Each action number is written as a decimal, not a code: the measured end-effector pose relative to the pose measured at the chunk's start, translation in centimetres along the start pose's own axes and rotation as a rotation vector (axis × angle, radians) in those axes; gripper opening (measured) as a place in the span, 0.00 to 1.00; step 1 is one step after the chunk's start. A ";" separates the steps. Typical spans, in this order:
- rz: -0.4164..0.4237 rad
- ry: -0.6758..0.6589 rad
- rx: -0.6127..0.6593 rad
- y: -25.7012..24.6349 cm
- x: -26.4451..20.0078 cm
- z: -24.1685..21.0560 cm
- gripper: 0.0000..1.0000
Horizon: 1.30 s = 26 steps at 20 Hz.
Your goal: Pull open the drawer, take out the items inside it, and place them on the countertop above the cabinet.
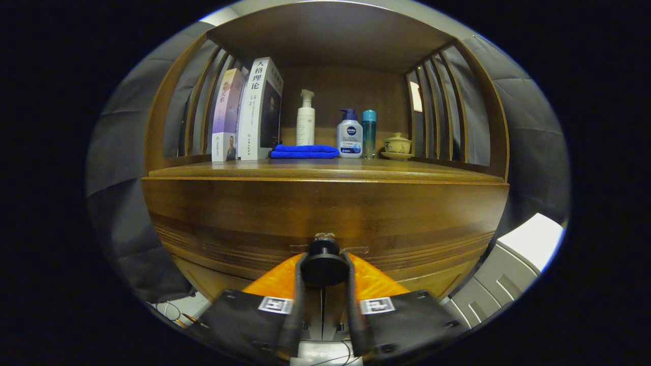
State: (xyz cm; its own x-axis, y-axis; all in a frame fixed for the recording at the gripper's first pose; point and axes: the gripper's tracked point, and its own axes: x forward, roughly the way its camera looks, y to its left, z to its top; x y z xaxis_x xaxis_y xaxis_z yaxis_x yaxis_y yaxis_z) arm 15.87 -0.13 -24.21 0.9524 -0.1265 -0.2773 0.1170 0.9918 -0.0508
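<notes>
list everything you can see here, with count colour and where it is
cabinet: 1, brown wood, straight ahead
countertop: 1, brown wood, above the drawer front
drawer knob: 1, black, on the drawer front, between the fingers
books: 2, pale covers, upright at countertop's left
cloth: 1, blue, folded, beside the books
pump bottle: 1, white, behind the cloth
lotion bottle: 1, white with blue cap, right of the cloth
slim bottle: 1, teal, next to it
lidded cup on saucer: 1, cream, far right
tongs: 1, both fingers pressing the knob

Gripper camera low and close against the drawer [325, 213] front, level, facing straight in, countertop [325, 170] above.
</notes>
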 end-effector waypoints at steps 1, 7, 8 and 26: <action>0.013 0.012 -0.007 0.0 -0.3 -0.2 0.30; 0.021 0.016 0.008 0.0 -0.2 -0.2 0.22; 0.020 0.015 0.008 0.0 -0.2 -0.2 0.22; 0.056 0.021 -0.029 -0.5 -7.6 -2.2 0.22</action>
State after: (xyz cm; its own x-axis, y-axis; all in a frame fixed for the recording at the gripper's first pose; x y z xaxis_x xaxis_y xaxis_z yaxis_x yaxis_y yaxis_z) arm 7.99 0.29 -24.17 0.9510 -0.0713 -0.3009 0.0550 0.9965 -0.0623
